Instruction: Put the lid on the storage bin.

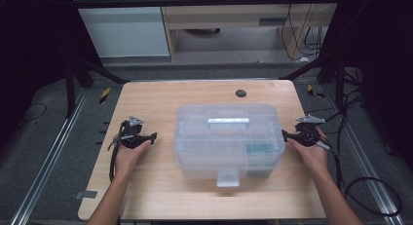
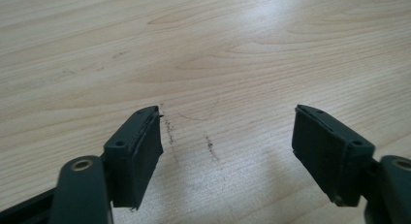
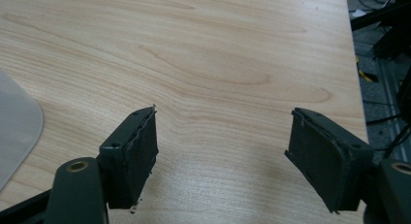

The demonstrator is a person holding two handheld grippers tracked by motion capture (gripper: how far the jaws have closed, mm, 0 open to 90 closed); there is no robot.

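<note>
A clear plastic storage box [image 1: 229,140], lid closed, latch tab at its 6 o'clock edge and a grey handle on top, sits at the centre of the bench [image 1: 160,96]; a small dark item lies inside near its 4 o'clock corner. The left gripper [image 1: 155,136] rests at the box's 9 o'clock, apart from it; the right gripper [image 1: 284,134] stands at 3 o'clock, just beside the box wall. Both sets of fingers are released, spread wide with nothing but bare wood between them.

Risk, as a judgement: the wall is smooth, rounded and translucent, so fingers closing on it from the sides may slide off, or push the box across the bench if one side meets it first. A lift by the walls alone may flex them and spring the lid.

The high view shows the whole box and both hands flanking it. The right gripper view [image 3: 223,141] shows one rounded box corner [image 3: 17,127] at 9 o'clock and the bench's edge; the left gripper view [image 2: 225,141] shows faint pencil marks [image 2: 169,132] on the wood.
</note>
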